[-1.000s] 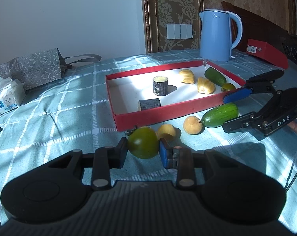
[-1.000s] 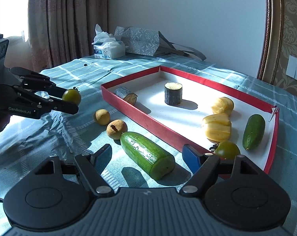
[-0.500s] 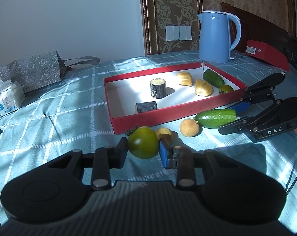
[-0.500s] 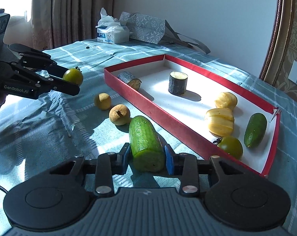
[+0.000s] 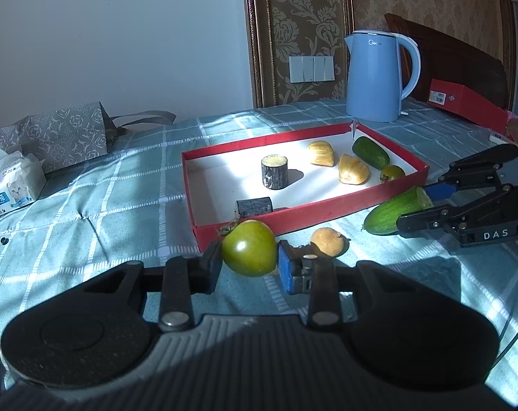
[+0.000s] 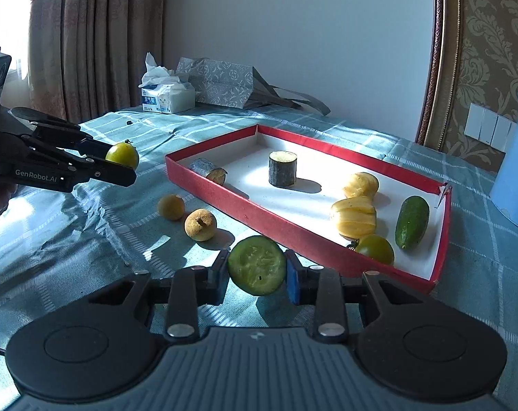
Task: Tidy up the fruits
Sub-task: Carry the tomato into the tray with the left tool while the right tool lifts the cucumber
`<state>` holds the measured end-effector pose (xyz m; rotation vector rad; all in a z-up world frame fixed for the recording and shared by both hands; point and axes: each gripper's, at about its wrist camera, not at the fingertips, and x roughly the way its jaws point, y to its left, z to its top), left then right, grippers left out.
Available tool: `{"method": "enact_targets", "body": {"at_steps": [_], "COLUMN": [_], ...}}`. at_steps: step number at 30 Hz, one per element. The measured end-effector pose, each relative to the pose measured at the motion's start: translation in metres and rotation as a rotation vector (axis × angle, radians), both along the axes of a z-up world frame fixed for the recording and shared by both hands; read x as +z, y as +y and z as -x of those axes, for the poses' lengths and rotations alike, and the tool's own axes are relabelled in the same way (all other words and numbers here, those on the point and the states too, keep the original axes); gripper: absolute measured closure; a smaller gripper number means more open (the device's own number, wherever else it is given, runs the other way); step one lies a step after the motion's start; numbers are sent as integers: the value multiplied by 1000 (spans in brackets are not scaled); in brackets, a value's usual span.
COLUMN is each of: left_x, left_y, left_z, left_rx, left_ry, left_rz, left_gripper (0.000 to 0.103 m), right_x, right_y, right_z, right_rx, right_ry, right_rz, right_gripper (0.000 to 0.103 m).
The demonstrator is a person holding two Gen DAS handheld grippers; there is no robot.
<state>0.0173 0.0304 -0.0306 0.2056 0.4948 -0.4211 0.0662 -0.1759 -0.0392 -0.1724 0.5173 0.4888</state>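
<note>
Checked tablecloth [image 5: 121,185]; red tray [image 5: 293,221] with cucumber [image 5: 371,152], green tomato [image 5: 392,172]

— What is everything resting on?

— A flat surface under a teal cloth [image 6: 378,130] with a white grid pattern, partly in sun and partly in shade.

— And directly on the cloth?

— A shallow red tray [image 5: 327,207] sits in the middle. Just outside its near wall lie two small brownish-yellow round fruits [image 6: 200,224], close together. Past the tray stands a blue kettle [image 5: 375,75], with a red box [image 5: 464,101] off to its right. At the far end a grey patterned bag [image 6: 224,82] lies on its side, and a pack of tissues [image 6: 166,97] stands just beside it — near the curtain.
</note>
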Motion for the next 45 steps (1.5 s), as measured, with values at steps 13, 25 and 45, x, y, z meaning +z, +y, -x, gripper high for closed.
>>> {"method": "enact_targets", "body": {"at_steps": [13, 25, 45], "left_x": [18, 22, -3], "left_y": [-22, -42, -59], "left_z": [-21, -92, -179], "left_rx": [-19, 18, 128], "left_ry": [-35, -40, 16], "left_rz": [0, -27, -71], "left_gripper": [72, 72, 52], "right_x": [28, 27, 31], "right_y": [-26, -42, -51], "right_z": [10, 17, 21], "right_rx": [-83, -107, -139], "right_ry": [-107, -109, -115], "right_rz": [-125, -192, -227], "right_gripper": [71, 71, 71]}}
